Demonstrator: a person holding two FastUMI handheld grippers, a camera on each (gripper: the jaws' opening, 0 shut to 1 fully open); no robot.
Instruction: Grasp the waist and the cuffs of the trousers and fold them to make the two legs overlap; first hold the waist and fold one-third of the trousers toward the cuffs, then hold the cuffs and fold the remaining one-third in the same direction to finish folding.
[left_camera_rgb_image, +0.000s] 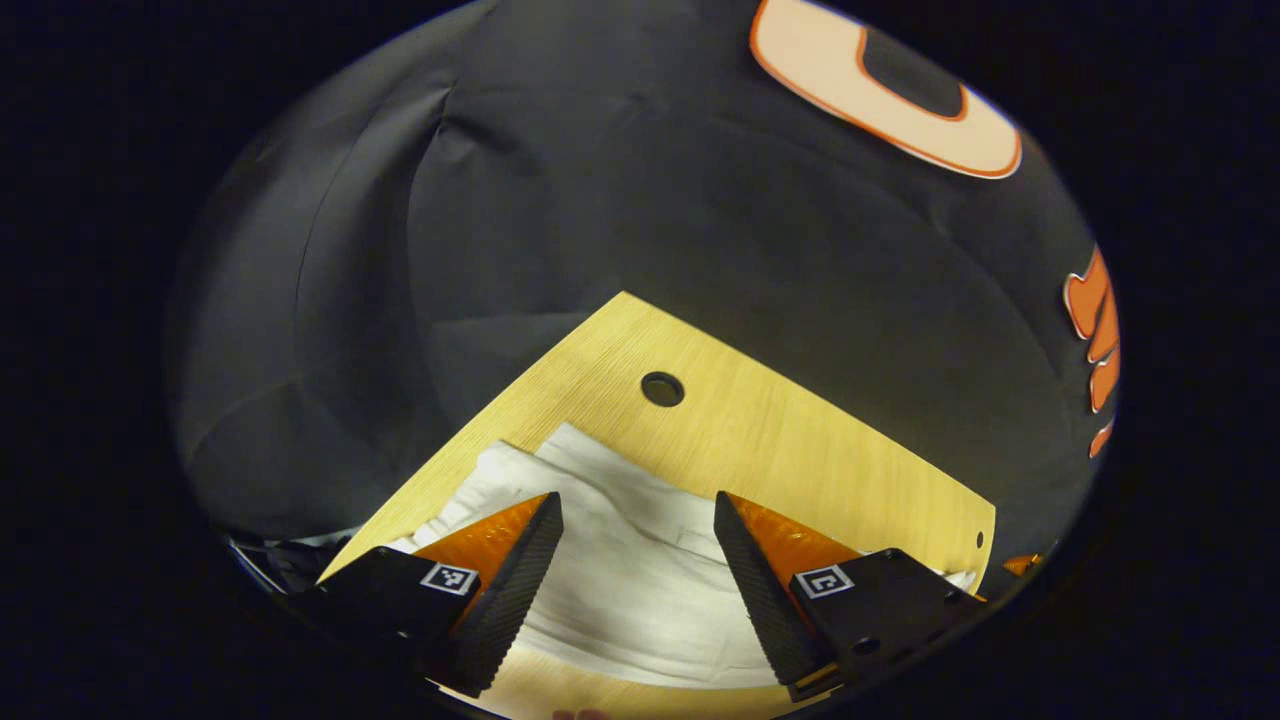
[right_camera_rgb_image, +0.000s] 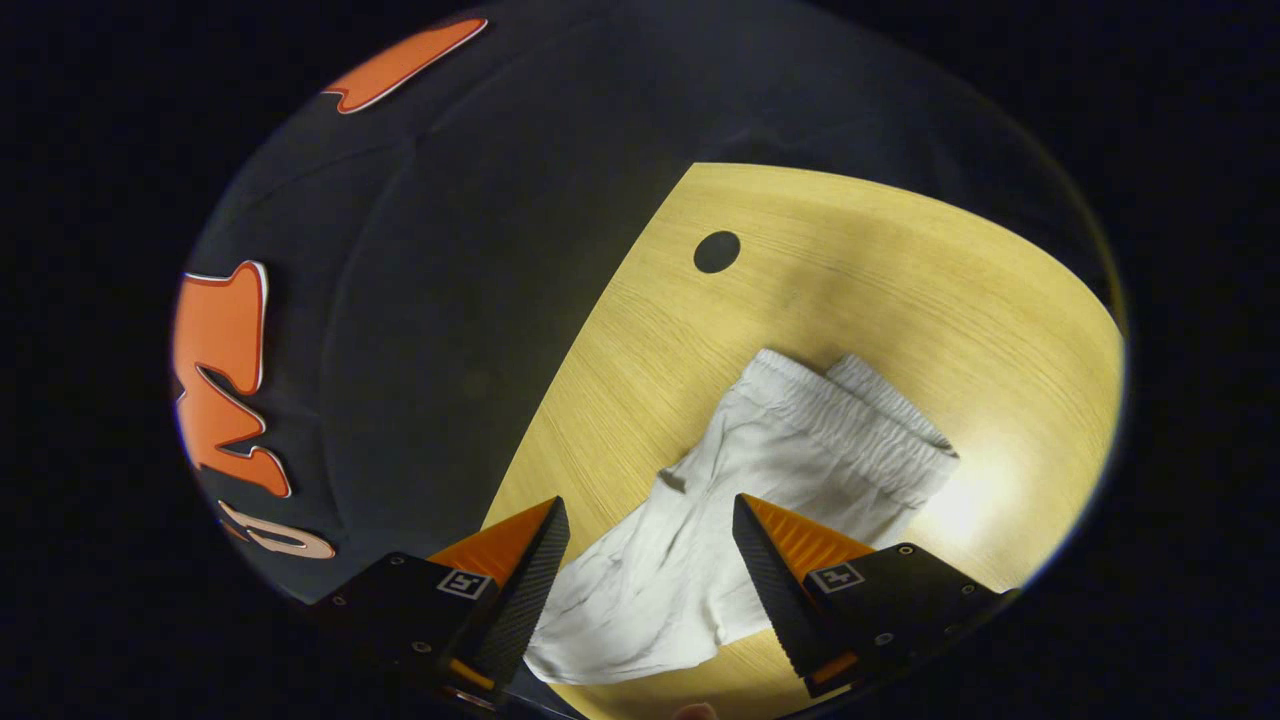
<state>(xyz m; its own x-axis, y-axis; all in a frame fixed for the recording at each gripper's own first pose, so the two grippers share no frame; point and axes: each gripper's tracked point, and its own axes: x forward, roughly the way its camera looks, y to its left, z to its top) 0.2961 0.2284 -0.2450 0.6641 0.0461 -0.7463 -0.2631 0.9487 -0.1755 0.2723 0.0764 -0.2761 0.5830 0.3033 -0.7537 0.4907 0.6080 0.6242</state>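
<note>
Holding nothing, your left tool (left_camera_rgb_image: 638, 520) gapes wide above white trousers (left_camera_rgb_image: 640, 570) at lower centre of the desk (left_camera_rgb_image: 760, 440). Right tool (right_camera_rgb_image: 650, 525): equally wide, empty, trousers (right_camera_rgb_image: 760, 470) lying centre-right beyond its tips.

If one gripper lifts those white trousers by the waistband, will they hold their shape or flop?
Probably flop: the white trousers lie creased and limp on the table. The gathered waistband looks thicker, so likely an easier hold. Thin cloth suggests they are light; the smooth tabletop may let them slide.
</note>
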